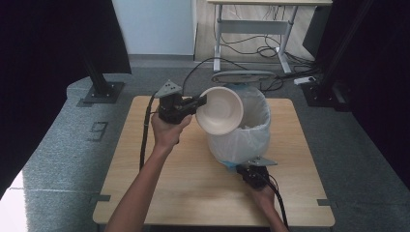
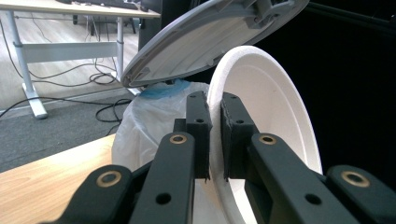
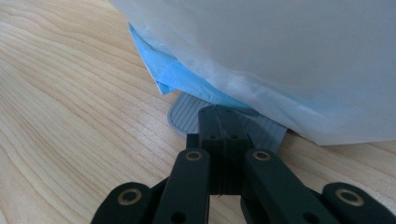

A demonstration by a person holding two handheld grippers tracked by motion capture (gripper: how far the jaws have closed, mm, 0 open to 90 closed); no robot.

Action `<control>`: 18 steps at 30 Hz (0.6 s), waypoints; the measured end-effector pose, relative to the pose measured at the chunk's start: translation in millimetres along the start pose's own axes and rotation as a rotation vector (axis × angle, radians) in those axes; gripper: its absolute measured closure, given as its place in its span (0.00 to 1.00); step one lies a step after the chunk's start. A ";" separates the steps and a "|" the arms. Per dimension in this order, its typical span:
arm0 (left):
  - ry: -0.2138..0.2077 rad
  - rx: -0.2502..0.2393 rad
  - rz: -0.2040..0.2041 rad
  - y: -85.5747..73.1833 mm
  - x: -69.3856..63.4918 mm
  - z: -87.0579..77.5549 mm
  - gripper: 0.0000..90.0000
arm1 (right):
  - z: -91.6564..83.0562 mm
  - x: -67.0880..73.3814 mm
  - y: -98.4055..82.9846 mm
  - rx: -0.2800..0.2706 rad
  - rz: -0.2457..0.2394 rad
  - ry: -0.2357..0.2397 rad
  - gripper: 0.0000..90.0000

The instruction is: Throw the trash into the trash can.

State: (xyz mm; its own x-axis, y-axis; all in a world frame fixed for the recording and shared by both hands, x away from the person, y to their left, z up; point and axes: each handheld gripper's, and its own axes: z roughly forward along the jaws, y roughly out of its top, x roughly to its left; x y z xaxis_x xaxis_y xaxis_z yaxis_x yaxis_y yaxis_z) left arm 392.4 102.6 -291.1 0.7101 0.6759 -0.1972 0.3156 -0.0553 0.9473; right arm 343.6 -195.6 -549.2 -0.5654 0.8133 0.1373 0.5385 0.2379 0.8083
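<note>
A white foam bowl (image 1: 220, 110) (image 2: 273, 100) is tipped on edge beside the mouth of a small bin (image 1: 241, 137) lined with a white bag. My left gripper (image 1: 200, 101) (image 2: 215, 123) is shut on the bowl's rim, one pad on each side of it. The bin's grey lid (image 1: 243, 76) (image 2: 196, 42) stands raised behind the bowl. At the bin's near foot, my right gripper (image 1: 243, 169) (image 3: 219, 119) is shut, its joined tips resting on the ribbed grey pedal (image 3: 184, 116). A blue bag edge (image 3: 180, 77) hangs under the white bag (image 3: 280, 56).
The bin stands at the right of the back half of the wooden table (image 1: 159, 193). Black frame bases (image 1: 101, 89) sit on the grey carpet at both far corners. A desk with loose cables (image 1: 256, 46) stands behind the table.
</note>
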 end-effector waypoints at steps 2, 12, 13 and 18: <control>0.000 0.002 0.000 0.7 0.1 2.5 0.93 | 0.0 0.0 0.0 0.000 0.000 0.000 0.99; -0.002 0.005 0.012 7.4 -2.8 13.7 0.93 | 0.0 0.2 0.0 0.002 0.002 0.000 1.00; -0.003 0.004 0.013 8.0 -2.9 14.6 0.93 | 0.0 0.2 0.0 0.002 0.002 0.000 0.99; -0.011 0.005 0.007 8.4 -3.6 20.8 0.93 | 0.0 0.1 0.0 0.002 0.001 0.000 0.99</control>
State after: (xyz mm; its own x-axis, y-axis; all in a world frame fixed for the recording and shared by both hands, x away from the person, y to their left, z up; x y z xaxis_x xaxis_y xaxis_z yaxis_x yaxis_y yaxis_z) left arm 405.5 84.4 -287.7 0.7193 0.6674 -0.1930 0.3134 -0.0638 0.9475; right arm 343.5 -195.5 -549.2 -0.5647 0.8137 0.1380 0.5405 0.2383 0.8069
